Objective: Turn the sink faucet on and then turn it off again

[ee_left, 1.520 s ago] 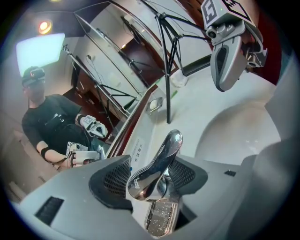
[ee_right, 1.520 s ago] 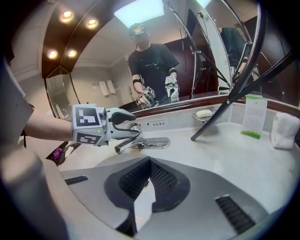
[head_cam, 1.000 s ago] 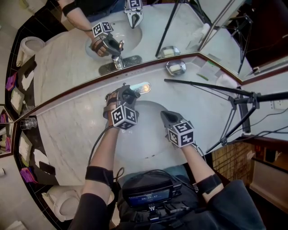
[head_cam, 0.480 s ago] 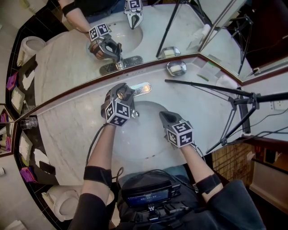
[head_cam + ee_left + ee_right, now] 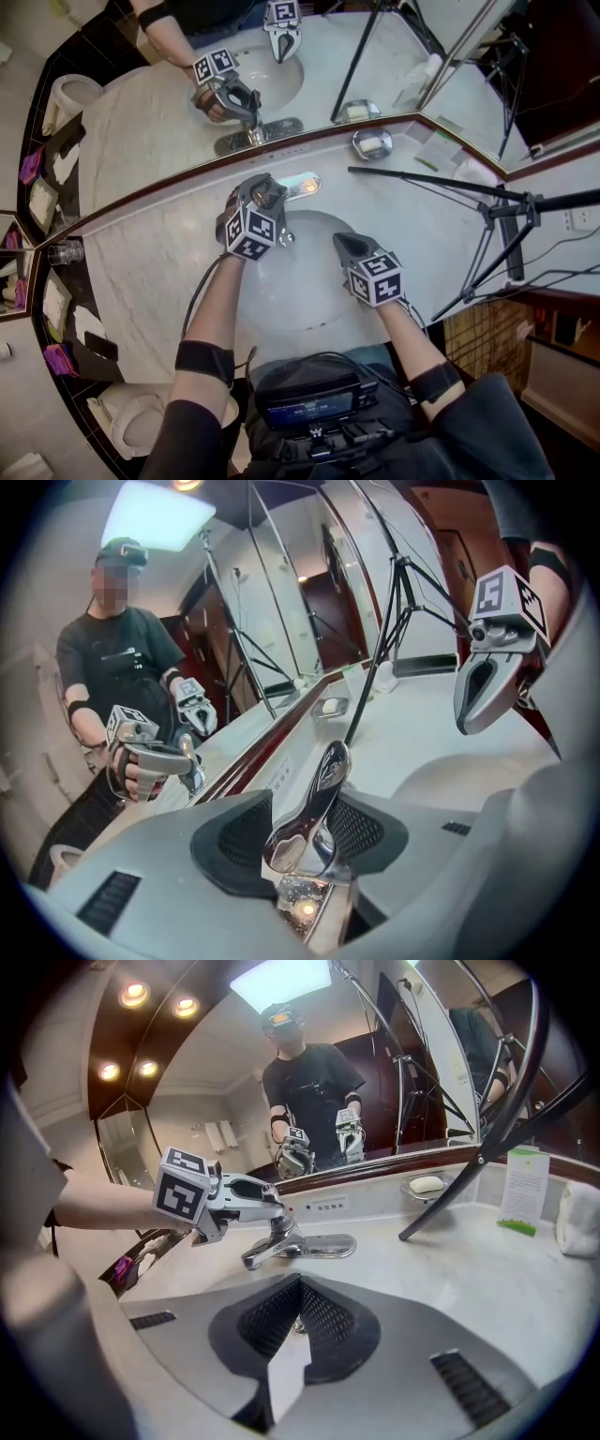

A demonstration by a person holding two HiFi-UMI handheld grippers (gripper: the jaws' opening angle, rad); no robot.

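Both jaws of our left gripper [image 5: 266,194] have just been closing onto the lever [image 5: 315,787] at the counter's [image 5: 141,253] back edge; we should grip firmly, then lift slowly. Our right gripper [image 5: 300,1288] hangs shut, empty.

The left gripper [image 5: 305,841] has its two grey fingers [image 5: 141,892], lined with black mesh pads, set on either side of the upright chrome faucet lever [image 5: 314,789]; they have just been closing and now press its sides, with the wet chrome base plate [image 5: 302,907] showing below. To the right, the right gripper [image 5: 472,719], topped by its marker cube, hangs with fingers together over the white marble table [image 5: 412,719]. Farther along the table a small metal soap dish [image 5: 330,707] sits beside a black tripod leg [image 5: 373,682], and the wall mirror [image 5: 234,621] at left reflects a person in a black shirt [image 5: 117,658] holding both grippers.
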